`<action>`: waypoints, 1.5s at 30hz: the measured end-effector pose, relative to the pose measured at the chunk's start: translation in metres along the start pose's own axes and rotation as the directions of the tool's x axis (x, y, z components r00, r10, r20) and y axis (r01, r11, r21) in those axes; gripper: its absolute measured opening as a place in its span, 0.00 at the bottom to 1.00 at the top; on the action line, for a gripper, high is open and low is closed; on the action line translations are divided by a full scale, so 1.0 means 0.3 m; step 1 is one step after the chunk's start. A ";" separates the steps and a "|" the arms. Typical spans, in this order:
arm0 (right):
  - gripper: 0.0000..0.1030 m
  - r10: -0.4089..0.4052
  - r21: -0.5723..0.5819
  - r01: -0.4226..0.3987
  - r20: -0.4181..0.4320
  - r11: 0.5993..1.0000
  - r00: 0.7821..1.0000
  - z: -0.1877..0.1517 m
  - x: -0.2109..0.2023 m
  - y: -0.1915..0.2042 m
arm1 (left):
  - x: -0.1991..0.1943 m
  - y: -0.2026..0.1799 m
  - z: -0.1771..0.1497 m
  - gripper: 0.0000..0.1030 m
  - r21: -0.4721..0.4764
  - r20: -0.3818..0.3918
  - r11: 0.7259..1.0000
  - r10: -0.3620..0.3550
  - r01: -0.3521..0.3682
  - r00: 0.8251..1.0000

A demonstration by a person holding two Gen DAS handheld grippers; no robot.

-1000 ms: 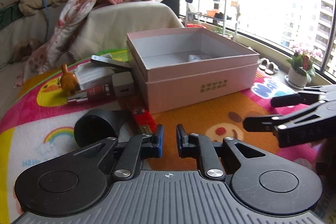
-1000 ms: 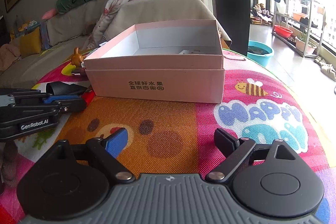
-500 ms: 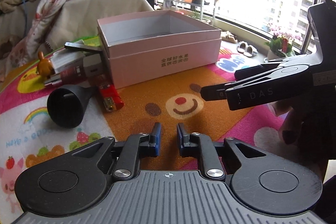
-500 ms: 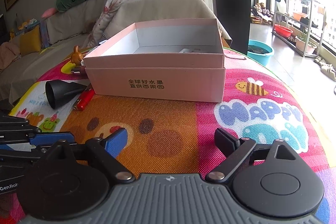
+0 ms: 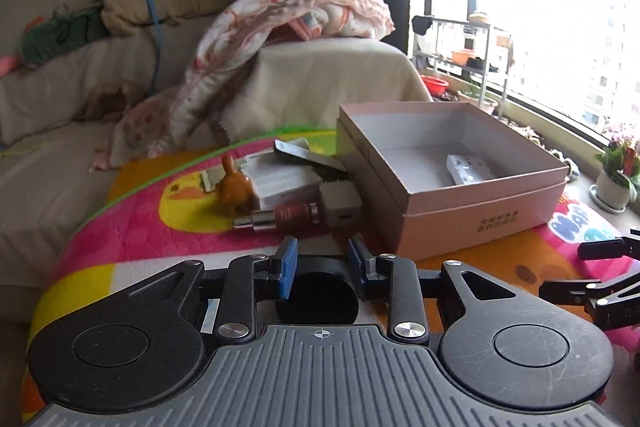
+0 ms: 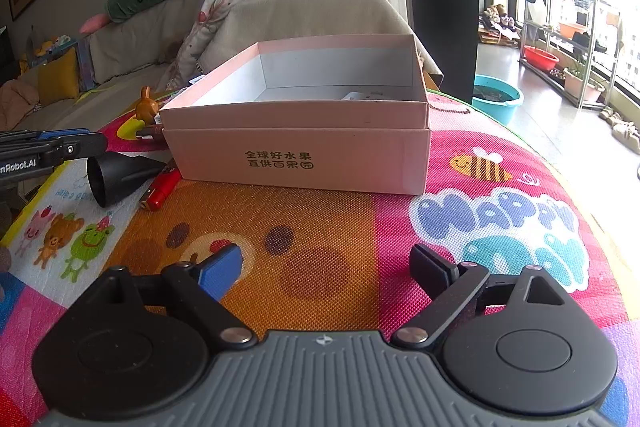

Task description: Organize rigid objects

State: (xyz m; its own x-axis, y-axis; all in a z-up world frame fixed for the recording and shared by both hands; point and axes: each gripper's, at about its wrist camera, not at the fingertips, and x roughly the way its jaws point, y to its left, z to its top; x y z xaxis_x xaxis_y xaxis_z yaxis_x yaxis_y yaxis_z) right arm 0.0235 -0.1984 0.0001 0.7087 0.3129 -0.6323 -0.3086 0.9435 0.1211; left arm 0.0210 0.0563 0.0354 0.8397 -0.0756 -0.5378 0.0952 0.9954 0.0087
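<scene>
The play mat [image 6: 328, 227] carries a pink box [image 6: 304, 151] at its far middle, open, with one small white item inside. Left of the box lies the clutter: a black funnel-shaped nozzle [image 6: 116, 177], a red lighter [image 6: 162, 189], a white charger [image 5: 340, 205], a small bottle [image 5: 288, 217] and a brown toy [image 5: 236, 187].

The left gripper [image 5: 322, 269] sits just above the nozzle's wide mouth, its jaws opening with nothing pinched. It should probably widen further, straddle the rim, then squeeze firmly. The right gripper [image 6: 326, 269] waits spread and empty.
</scene>
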 end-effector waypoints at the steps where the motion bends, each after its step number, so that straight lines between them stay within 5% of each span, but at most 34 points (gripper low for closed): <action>1: 0.89 0.000 0.000 0.000 0.000 1.000 1.000 0.000 0.000 0.000 | 0.017 0.002 -0.002 0.32 0.000 -0.014 1.000 0.002 -0.002 1.000; 7: 0.89 0.000 0.000 0.000 0.000 1.000 1.000 0.000 0.000 0.000 | 0.102 0.009 -0.044 0.56 -0.021 -0.066 1.000 0.006 -0.007 0.998; 17: 0.90 -0.044 -0.066 0.042 -0.028 0.997 0.999 0.003 0.023 0.047 | 0.077 0.080 -0.097 0.56 -0.112 -0.069 0.989 -0.109 0.100 0.992; 21: 0.89 0.017 -0.098 -0.020 -0.025 0.995 1.000 0.033 0.028 0.129 | 0.023 0.150 -0.135 0.55 -0.231 -0.010 0.972 -0.056 0.053 0.998; 26: 0.71 0.124 -0.098 -0.132 -0.084 0.986 0.989 0.114 0.109 0.283 | 0.006 0.229 -0.164 0.55 -0.388 0.037 0.918 -0.075 0.083 0.997; 28: 0.59 0.135 -0.108 -0.147 -0.111 0.983 0.985 0.133 0.158 0.340 | 0.003 0.238 -0.163 0.55 -0.401 0.046 0.911 -0.083 0.095 0.995; 32: 0.53 0.101 -0.153 -0.115 -0.099 0.982 0.990 0.151 0.216 0.425 | 0.002 0.241 -0.164 0.56 -0.403 0.050 0.909 -0.089 0.102 0.995; 36: 0.24 0.107 -0.177 -0.128 -0.123 0.976 0.987 0.156 0.204 0.443 | 0.003 0.253 -0.171 0.56 -0.424 0.054 0.898 -0.103 0.116 0.993; 45: 0.22 0.107 -0.314 -0.153 -0.159 0.937 0.981 0.040 0.007 0.307 | -0.014 0.221 -0.164 0.55 -0.371 0.080 0.919 -0.112 0.134 0.990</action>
State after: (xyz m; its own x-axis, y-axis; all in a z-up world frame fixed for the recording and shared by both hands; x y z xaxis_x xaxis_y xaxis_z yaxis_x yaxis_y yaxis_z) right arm 0.0042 -0.1096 0.0192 0.5619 0.3910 -0.7290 -0.5969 0.8017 -0.0301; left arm -0.0025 0.1255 -0.0033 0.8635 -0.1916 -0.4665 0.0018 0.9262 -0.3770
